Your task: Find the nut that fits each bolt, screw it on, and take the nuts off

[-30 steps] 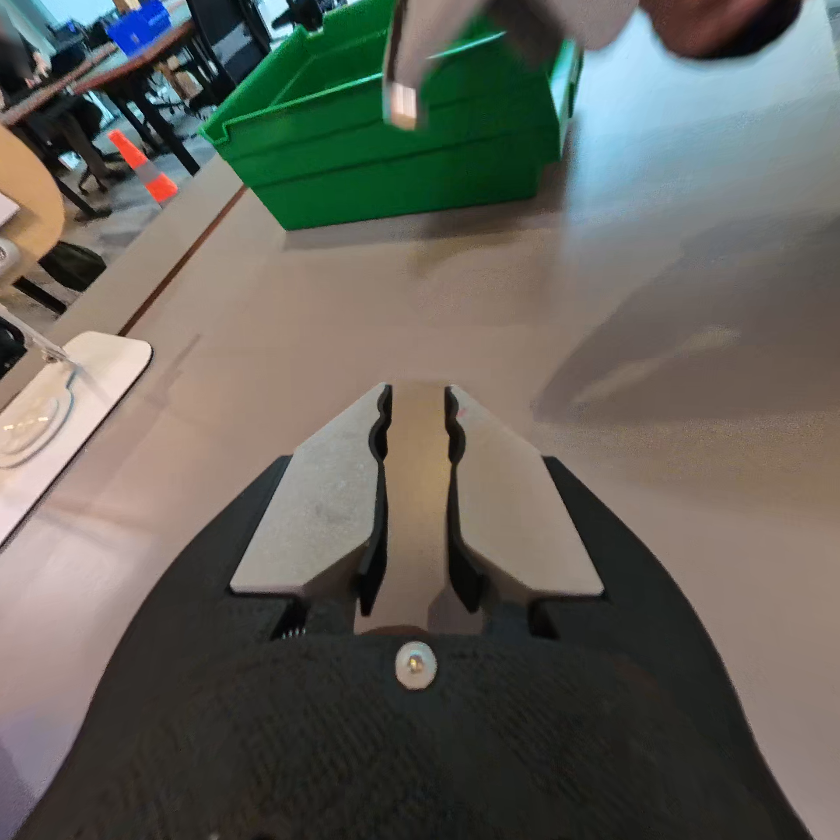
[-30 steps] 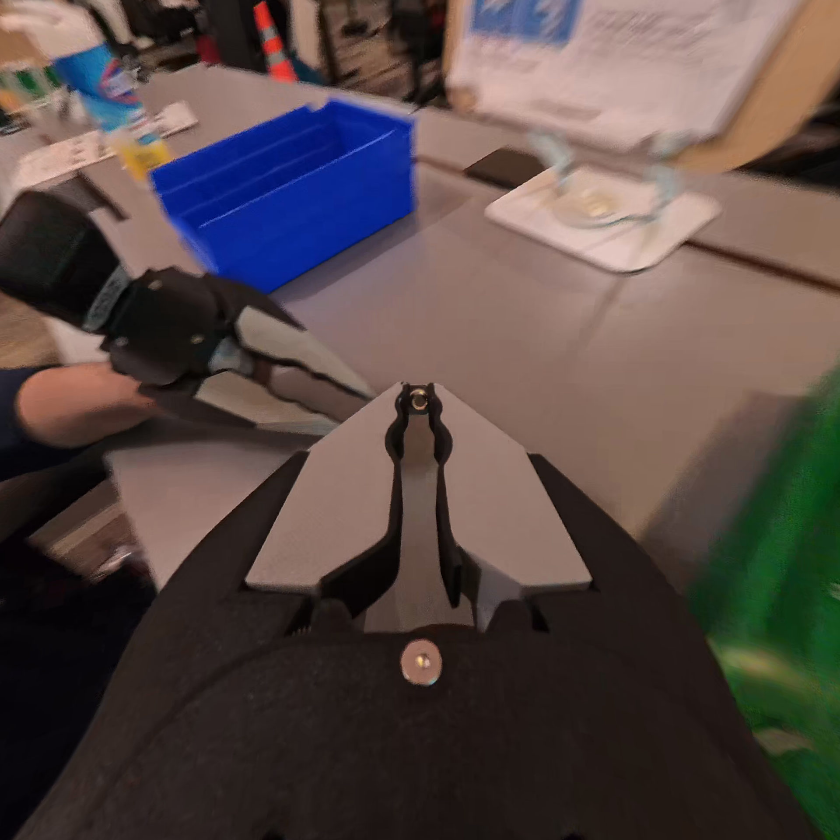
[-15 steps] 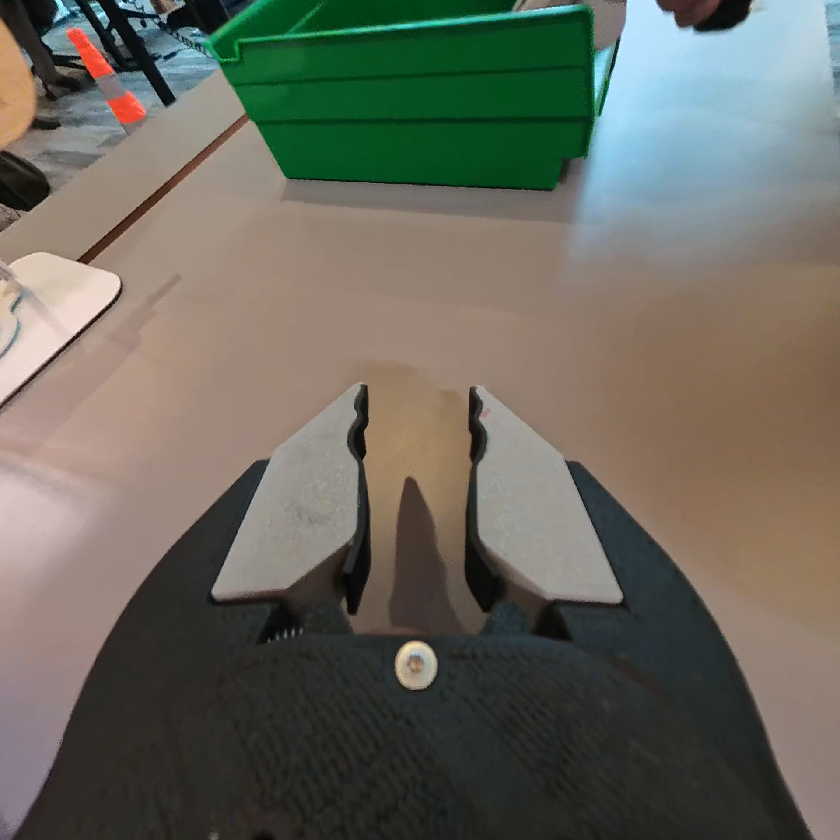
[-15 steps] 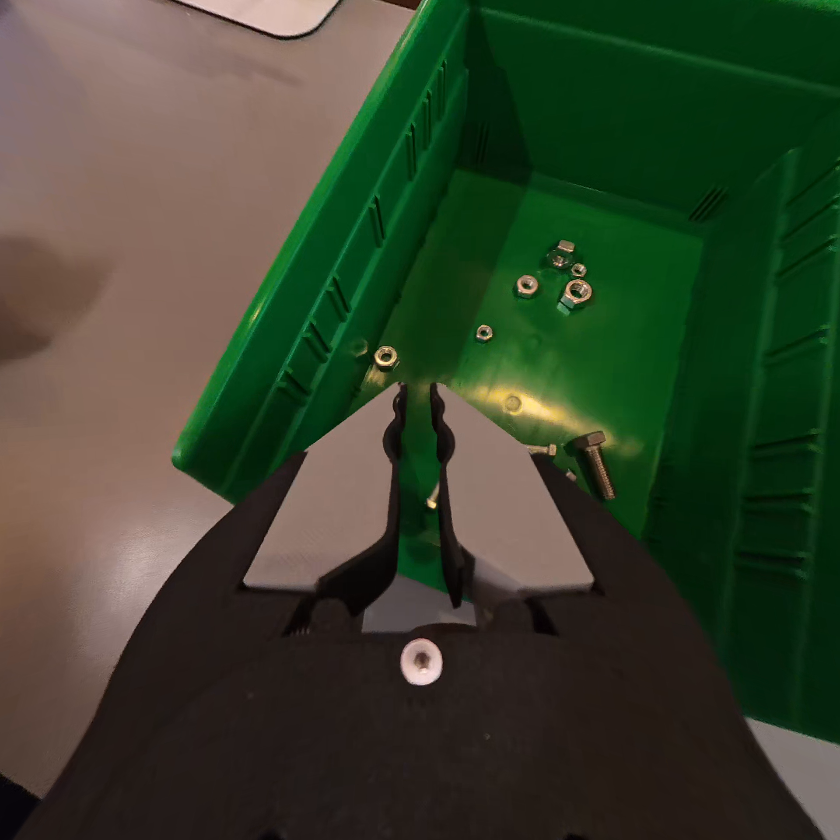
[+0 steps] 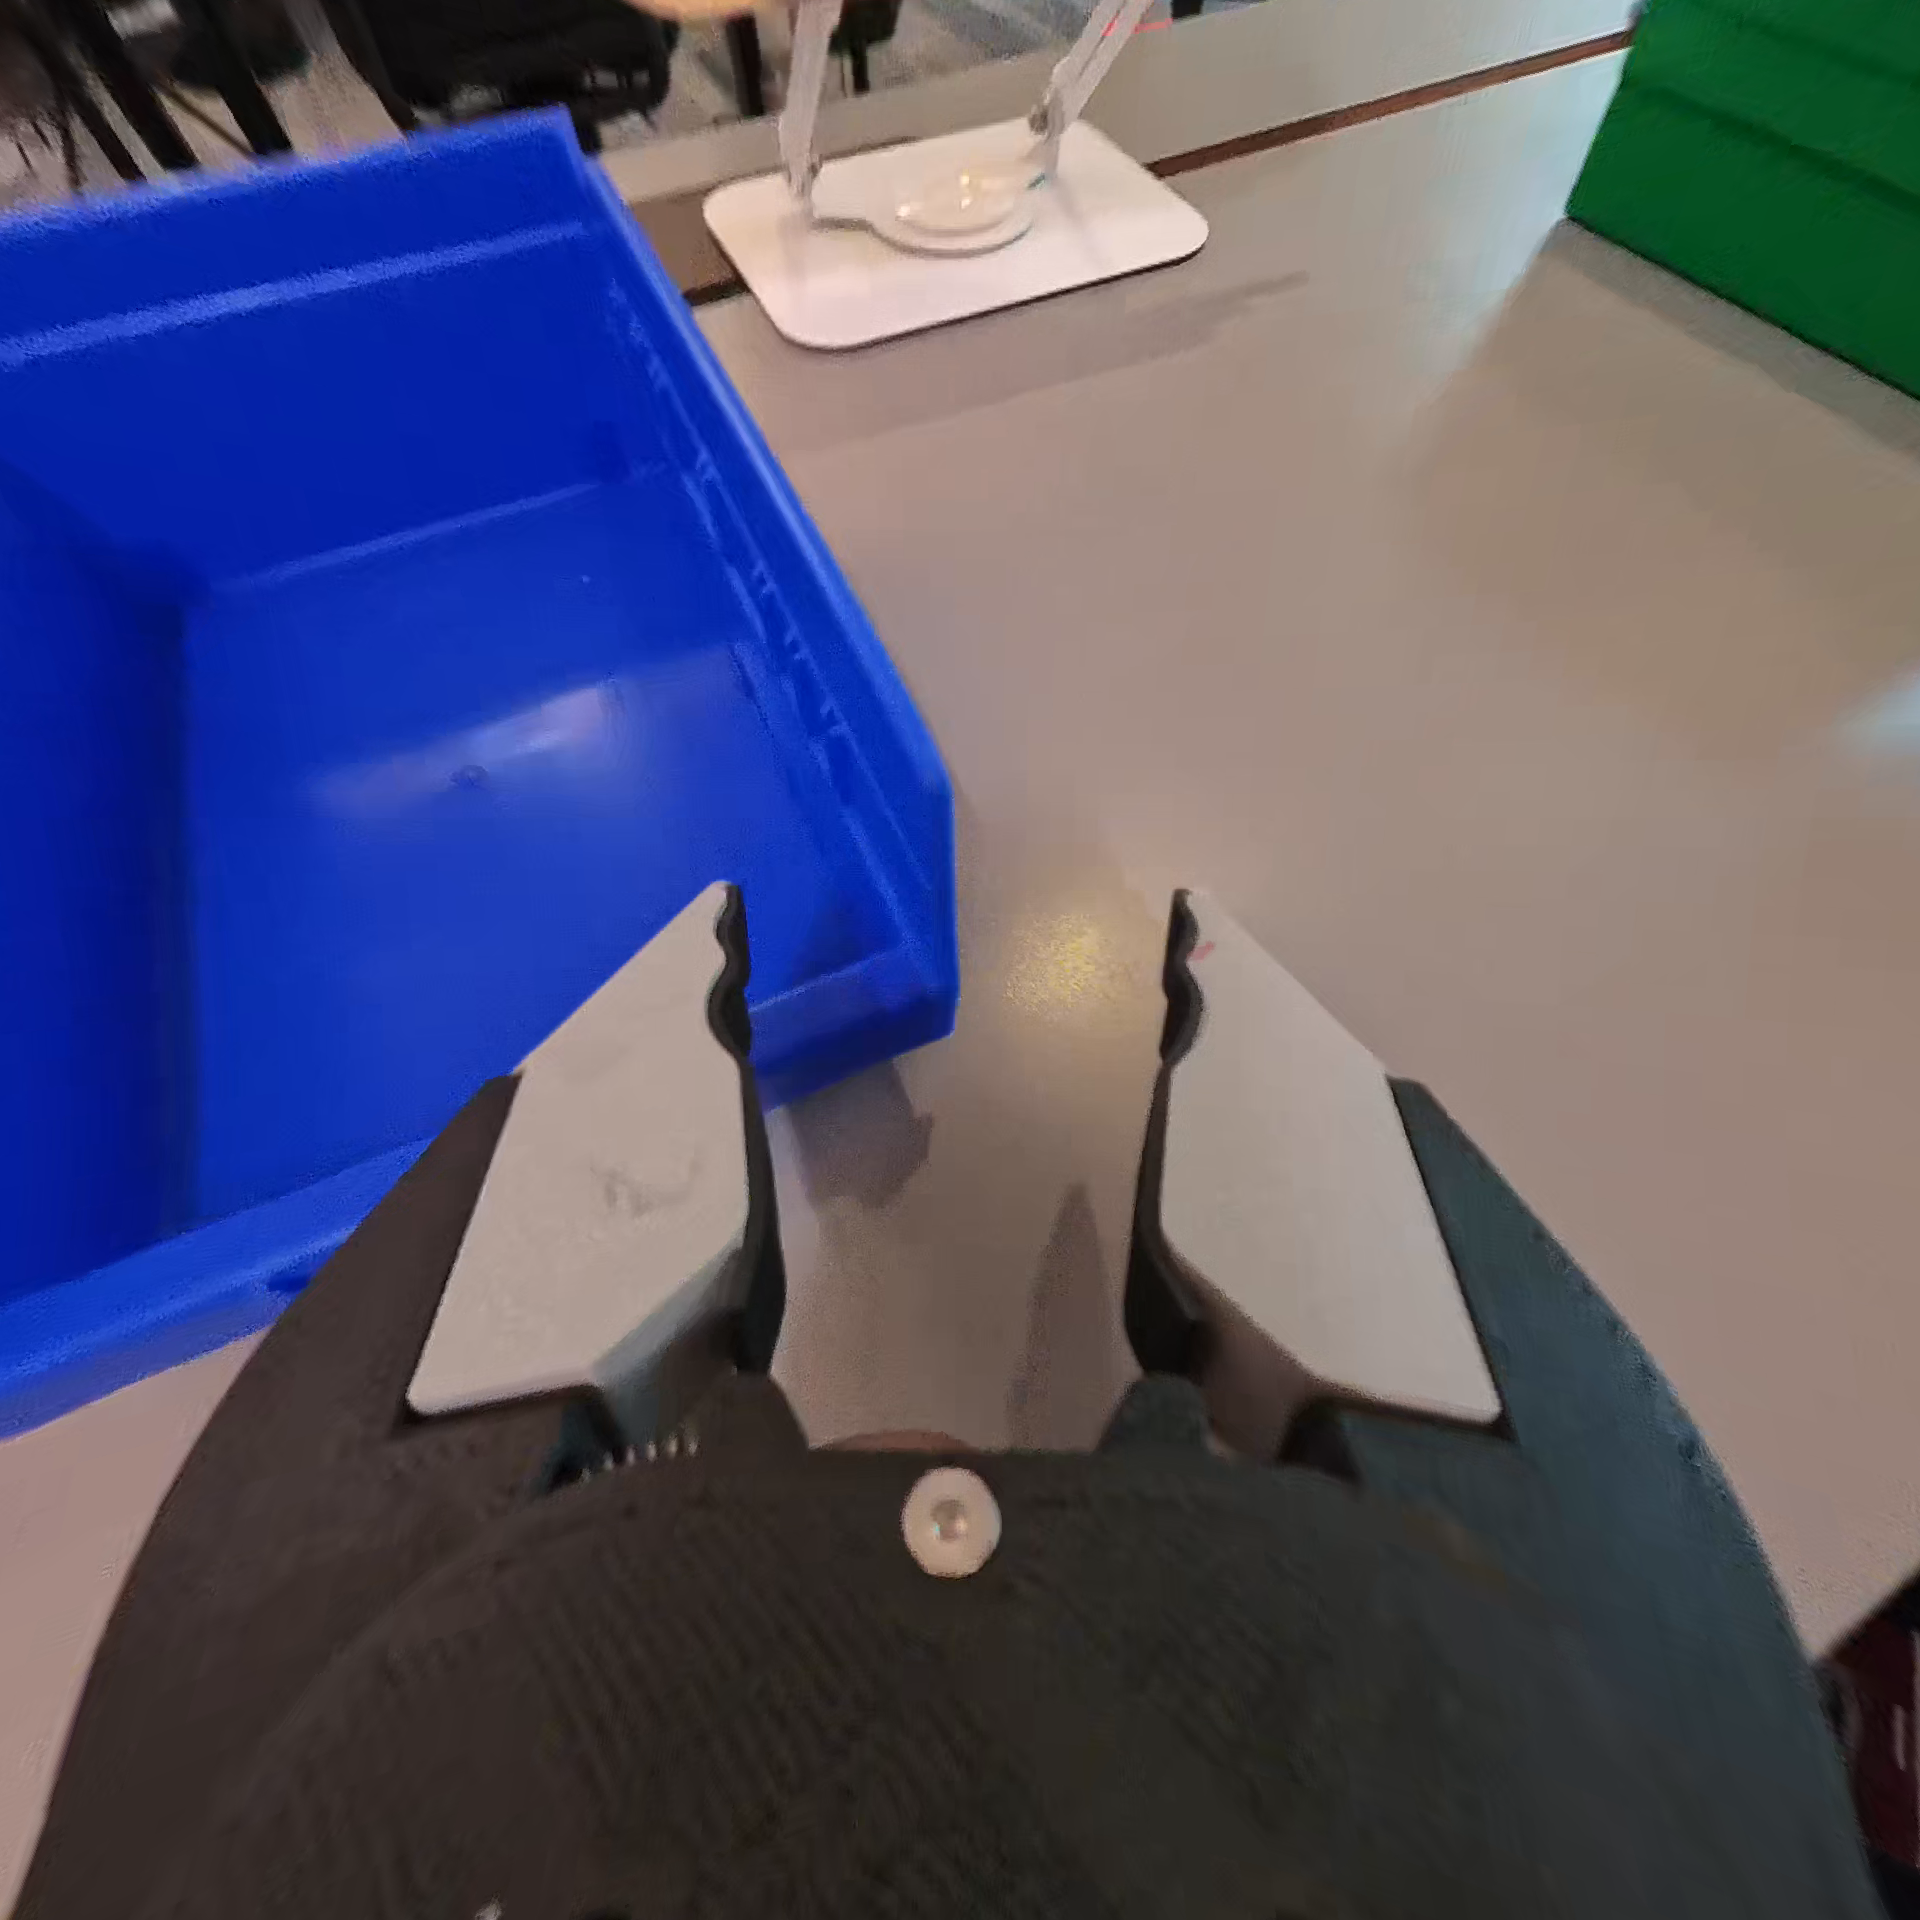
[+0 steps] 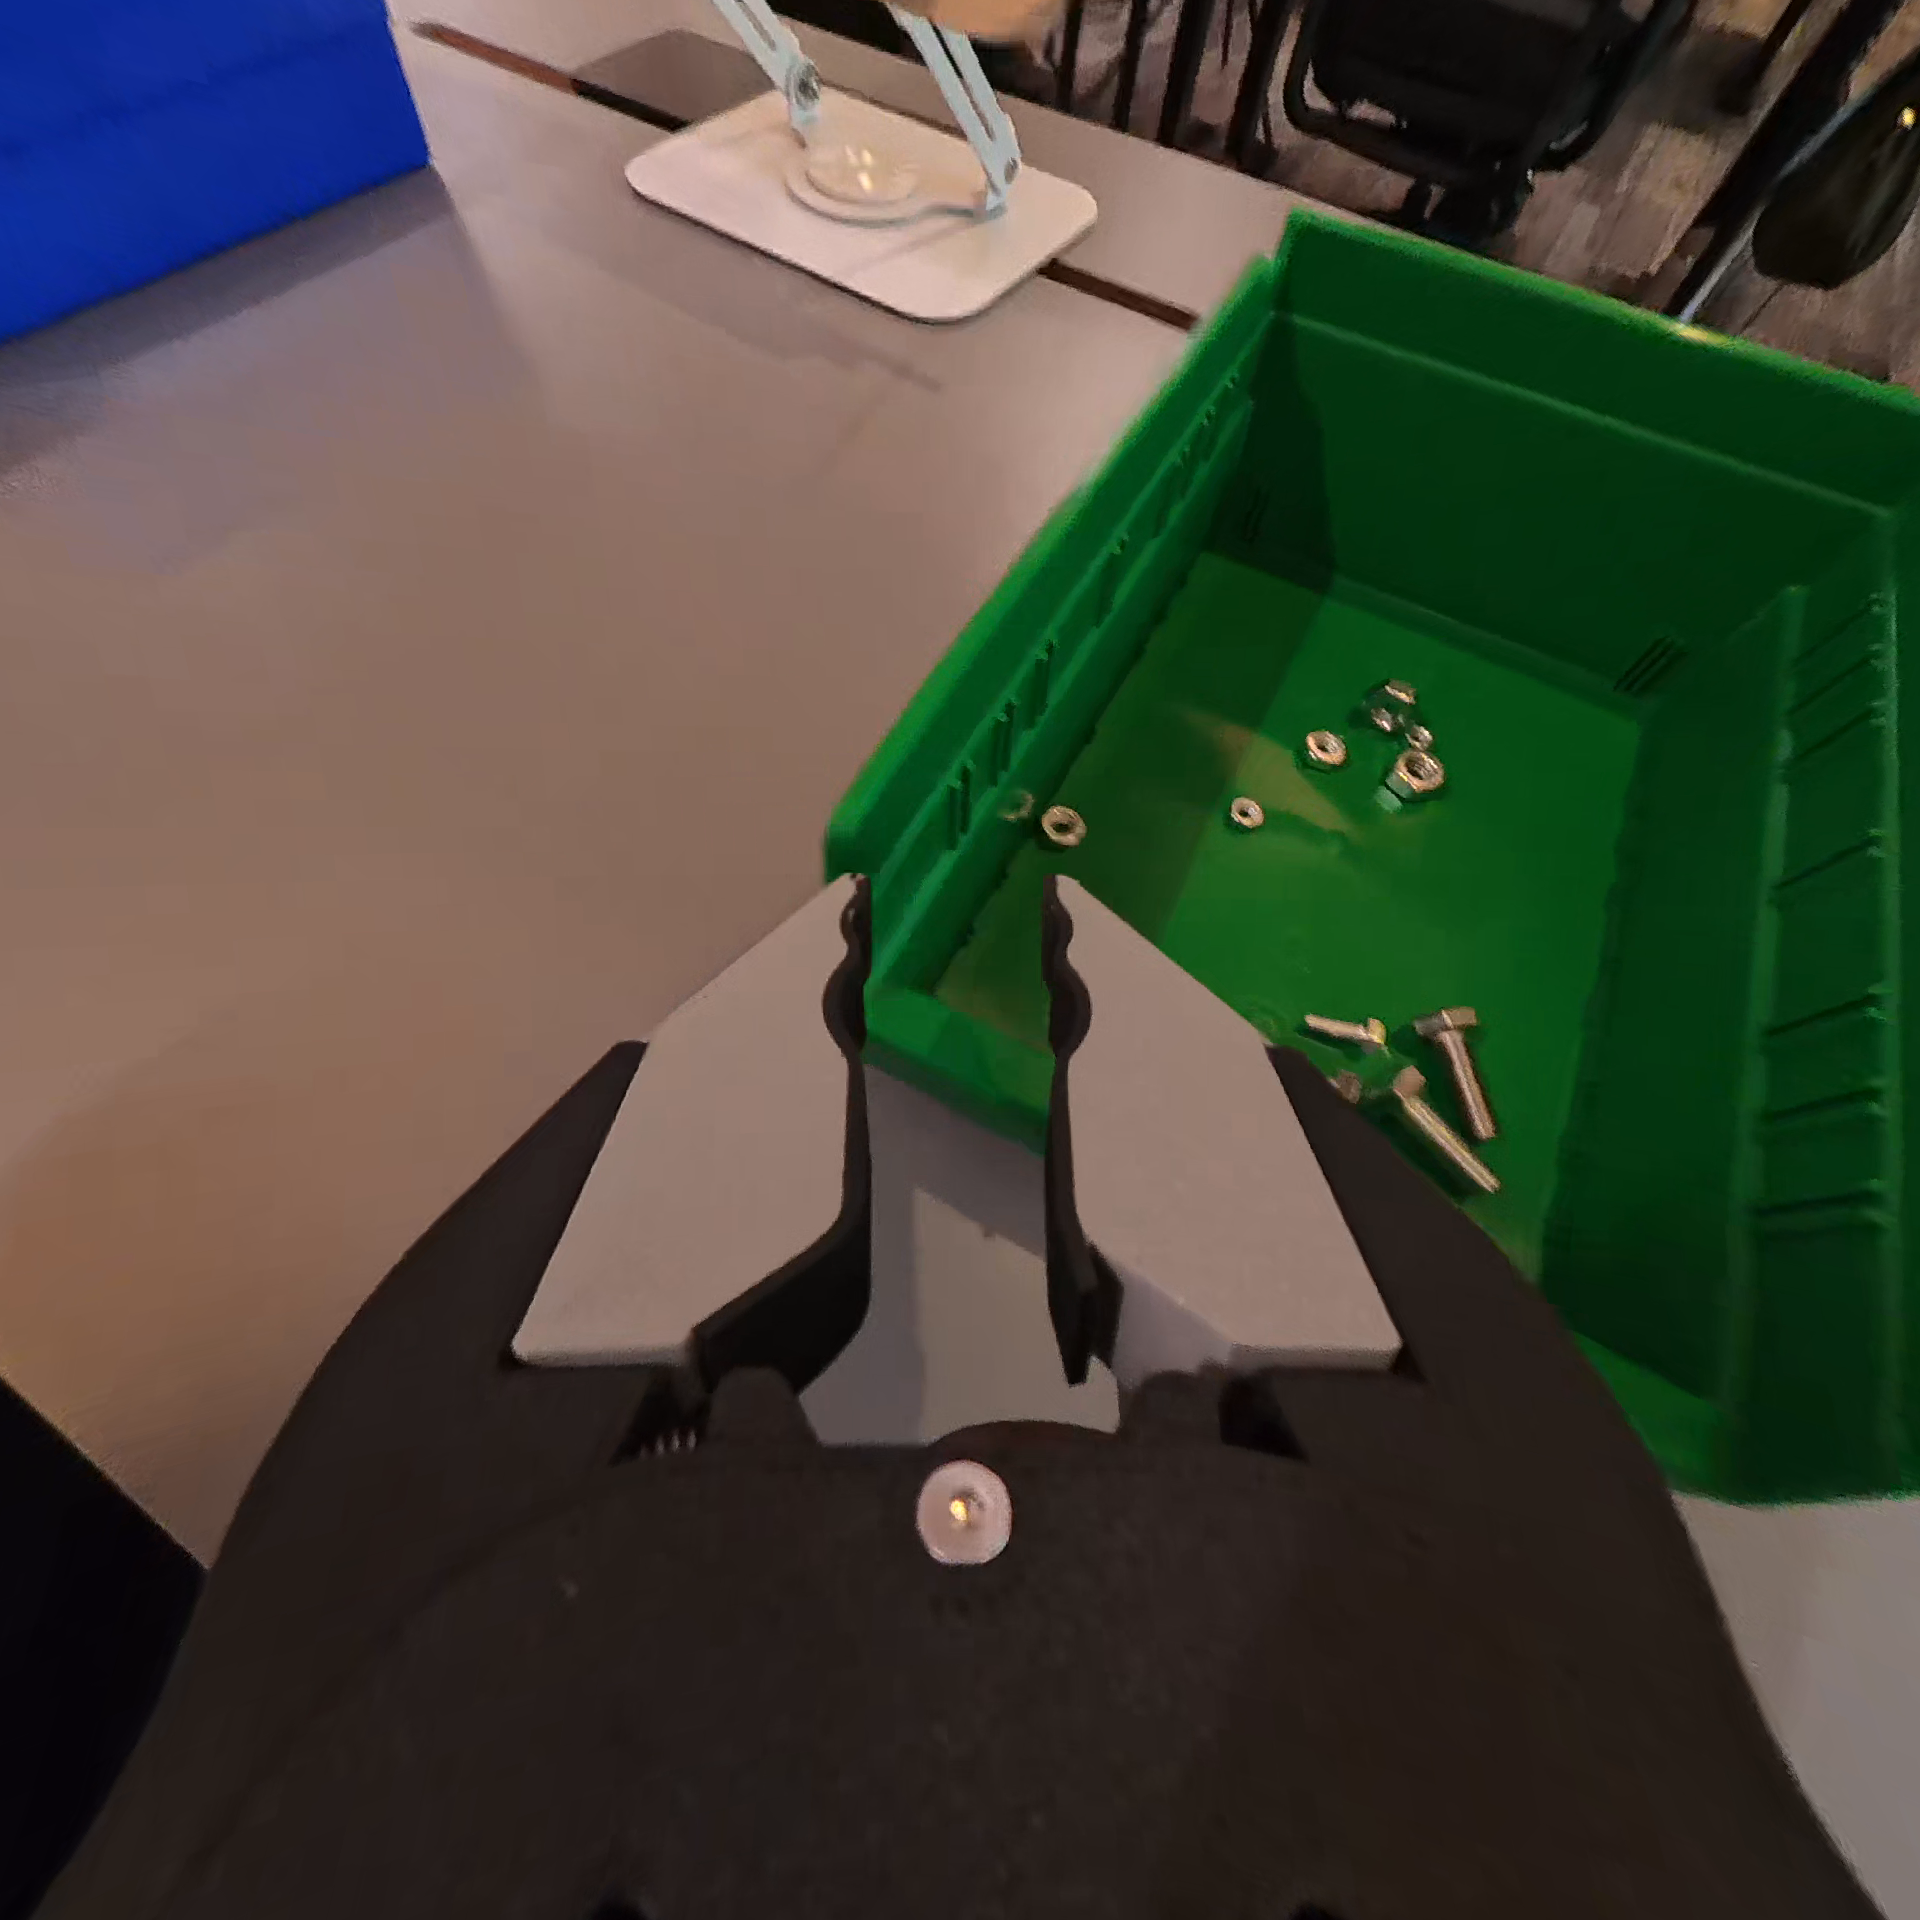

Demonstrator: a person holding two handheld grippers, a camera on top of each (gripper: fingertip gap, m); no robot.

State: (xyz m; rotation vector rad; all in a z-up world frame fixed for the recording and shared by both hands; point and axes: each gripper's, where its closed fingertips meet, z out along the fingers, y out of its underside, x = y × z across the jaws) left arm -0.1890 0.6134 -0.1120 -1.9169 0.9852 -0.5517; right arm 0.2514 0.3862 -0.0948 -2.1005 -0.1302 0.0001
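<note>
1. Tabletop (image 5: 1351, 623), grey and smooth, fills most of both views; a thin dark seam (image 6: 1117, 283) crosses it at the far side, and a warm glare spot lies just ahead of the left gripper.
2. Room beyond the far edge is dim: dark chair and table legs (image 6: 1455, 114) stand on a mottled floor, too blurred to tell more.
3. Blue bin (image 5: 779, 582) sits on the table's left side, tilted across the left wrist view, its inside showing nothing but a pale reflection.
4. Green bin (image 6: 997, 748) stands on the right side, well apart from the blue one; only its corner shows in the left wrist view.
5. White base plate (image 6: 727, 197) with pale metal struts and a clear disc rests at the far side, between the two bins.
6. Left gripper (image 5: 956, 914) hangs above bare table just beside the blue bin's near corner, fingers spread wide and empty.
7. Right gripper (image 6: 954, 894) hovers over the green bin's near-left corner, fingers parted with nothing between them.
8. Bolts (image 6: 1439, 1091), several, lie together on the green bin's floor near its front wall.
9. Nuts (image 6: 1392, 748) lie scattered farther back in the same bin, a cluster toward the rear and one (image 6: 1062, 826) by the left wall.
</note>
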